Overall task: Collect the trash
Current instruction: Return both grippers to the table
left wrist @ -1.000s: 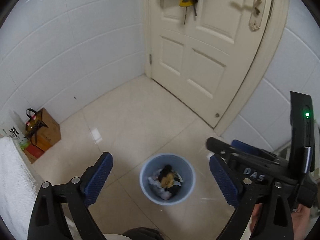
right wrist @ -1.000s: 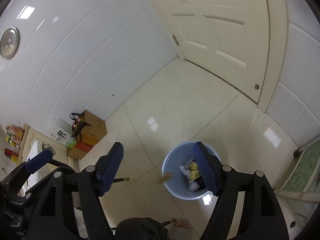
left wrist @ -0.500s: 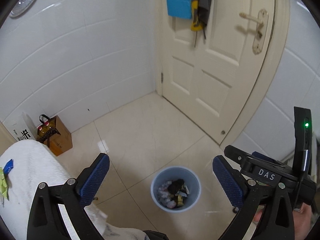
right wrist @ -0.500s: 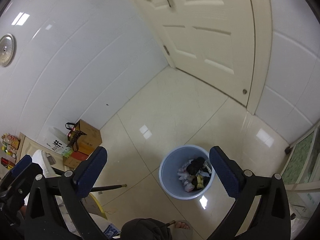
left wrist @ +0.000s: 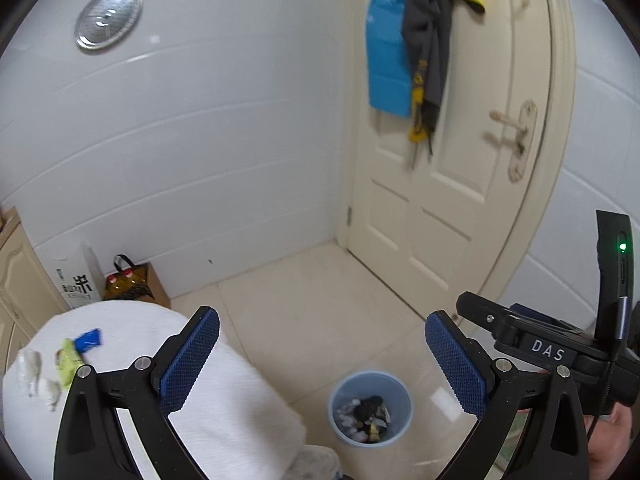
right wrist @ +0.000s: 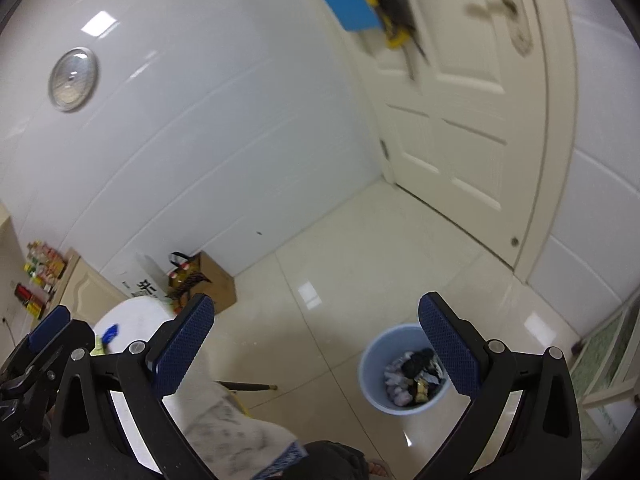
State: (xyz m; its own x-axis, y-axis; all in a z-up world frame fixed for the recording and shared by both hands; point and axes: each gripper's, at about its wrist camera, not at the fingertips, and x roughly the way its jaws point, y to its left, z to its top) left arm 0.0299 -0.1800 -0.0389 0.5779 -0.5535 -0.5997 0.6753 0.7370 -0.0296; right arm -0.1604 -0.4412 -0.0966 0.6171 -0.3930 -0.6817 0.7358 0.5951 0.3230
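Left wrist view first: the left gripper (left wrist: 322,354) hangs with its jaws spread wide and nothing between the 2 blue pads. Both sets of jaws have just been opening, the right far more than the left, and both stand empty. Beyond the gap and low in the frame sits the blue bin (left wrist: 370,406) on the tiled floor, trash heaped inside; the pieces are too small to name. Behind the left-hand jaw spreads a white-covered table (left wrist: 224,392), its near edge cut off by the frame. On it, outside that jaw, lie a blue wrapper (left wrist: 88,339), a yellow-green wrapper (left wrist: 68,362) and some pale scraps (left wrist: 34,372), all blurred. Outside the right-hand jaw, the right gripper's (right wrist: 316,346) black body crosses the view, with part of a hand (left wrist: 608,436) below it, mostly cut off.

Over to the right wrist view: the right gripper is spread just as wide, empty between the pads. The bin shows partly behind the right-hand jaw, its far rim hidden by the pad. Behind the left-hand jaw the table edge appears, with the blue wrapper just visible; the rest is hidden by the left gripper's body. The door (right wrist: 472,128) beyond is smeared.
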